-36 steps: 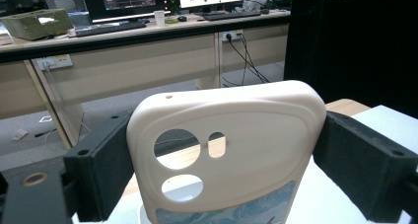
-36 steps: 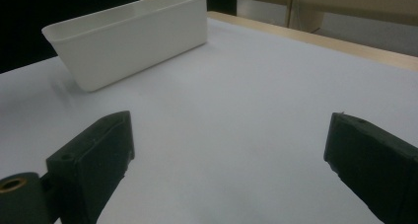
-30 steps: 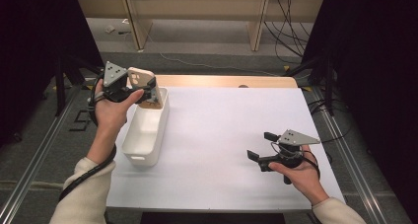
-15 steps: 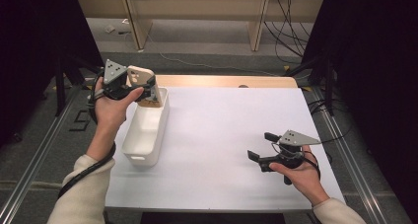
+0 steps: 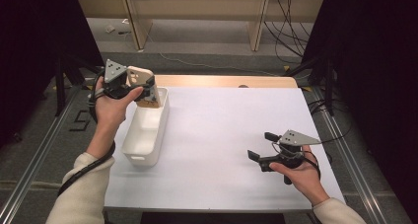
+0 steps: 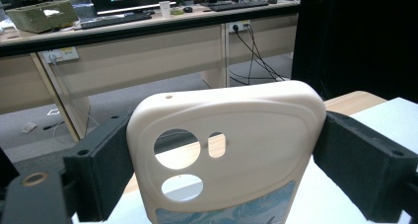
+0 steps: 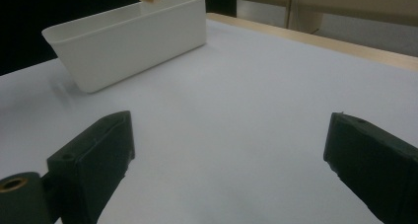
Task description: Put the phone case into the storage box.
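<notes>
The phone case (image 6: 222,155) is cream, with camera cutouts and a blue-green print low on its back. It stands roughly upright, clamped by its two side edges in the left claw (image 5: 143,88), whose black jaws press on either side of it in the left gripper view. In the high view the case hangs over the far end of the bin (image 5: 148,130), its lower edge about level with the rim; whether it touches the bin cannot be told. The bin is white, long and narrow, and lies along the left edge of the worktop (image 5: 231,120) with its far end near the far left corner. The left hand (image 5: 111,108) holds its claw above that corner. Well apart from all this, near the right edge and towards the near right corner, the right hand (image 5: 300,174) holds the right claw (image 5: 263,146) low over the bare white surface, jaws wide apart with nothing between them, pointing towards the bin.
</notes>
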### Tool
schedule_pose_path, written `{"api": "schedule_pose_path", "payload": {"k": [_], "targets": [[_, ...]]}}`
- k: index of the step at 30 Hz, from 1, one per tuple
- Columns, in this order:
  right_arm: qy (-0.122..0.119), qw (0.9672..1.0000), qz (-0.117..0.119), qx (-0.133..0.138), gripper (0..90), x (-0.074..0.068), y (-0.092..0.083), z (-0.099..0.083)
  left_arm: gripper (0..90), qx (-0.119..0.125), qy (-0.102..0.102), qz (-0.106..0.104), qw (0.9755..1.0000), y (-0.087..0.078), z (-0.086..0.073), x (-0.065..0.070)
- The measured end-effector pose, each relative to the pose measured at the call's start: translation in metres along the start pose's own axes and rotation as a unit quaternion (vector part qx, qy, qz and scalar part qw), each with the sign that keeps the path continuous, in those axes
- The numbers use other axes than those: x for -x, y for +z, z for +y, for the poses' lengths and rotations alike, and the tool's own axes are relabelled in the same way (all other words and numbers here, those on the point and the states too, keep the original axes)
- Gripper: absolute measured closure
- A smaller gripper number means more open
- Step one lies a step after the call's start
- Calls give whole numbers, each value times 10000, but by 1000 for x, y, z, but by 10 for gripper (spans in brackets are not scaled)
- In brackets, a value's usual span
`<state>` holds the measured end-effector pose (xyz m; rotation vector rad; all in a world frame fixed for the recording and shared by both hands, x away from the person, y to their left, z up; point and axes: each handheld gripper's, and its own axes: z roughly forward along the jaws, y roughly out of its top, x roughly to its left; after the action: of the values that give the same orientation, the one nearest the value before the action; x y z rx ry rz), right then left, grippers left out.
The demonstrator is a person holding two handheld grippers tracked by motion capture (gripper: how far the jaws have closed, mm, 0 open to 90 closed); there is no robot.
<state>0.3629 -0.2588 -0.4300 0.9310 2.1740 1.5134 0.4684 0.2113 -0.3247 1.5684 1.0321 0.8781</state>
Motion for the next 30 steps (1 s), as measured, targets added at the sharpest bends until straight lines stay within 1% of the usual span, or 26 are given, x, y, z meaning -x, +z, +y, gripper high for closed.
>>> {"api": "schedule_pose_path", "payload": {"k": [6, 9, 11, 13, 22, 30], "targets": [[4, 10000, -3, 1, 61, 0, 0, 0, 112, -13, 8, -4, 10000, 2, -1, 0], [16, 10000, -4, -4, 62, 0, 0, 0, 113, -48, 15, 27, 10000, 3, -1, -1], [4, 10000, -2, -1, 63, 0, 0, 0, 113, -51, -7, 21, 10000, 4, -1, -1], [-1, 10000, 5, 18, 65, 0, 0, 0, 112, -72, 18, 16, 10000, 5, -2, -2], [6, 10000, -1, 11, 66, 0, 0, 0, 113, -84, -63, 52, 9999, 8, -5, -6], [26, 10000, 3, 5, 66, 0, 0, 0, 113, -107, -45, 46, 9999, 11, -5, -6]]}}
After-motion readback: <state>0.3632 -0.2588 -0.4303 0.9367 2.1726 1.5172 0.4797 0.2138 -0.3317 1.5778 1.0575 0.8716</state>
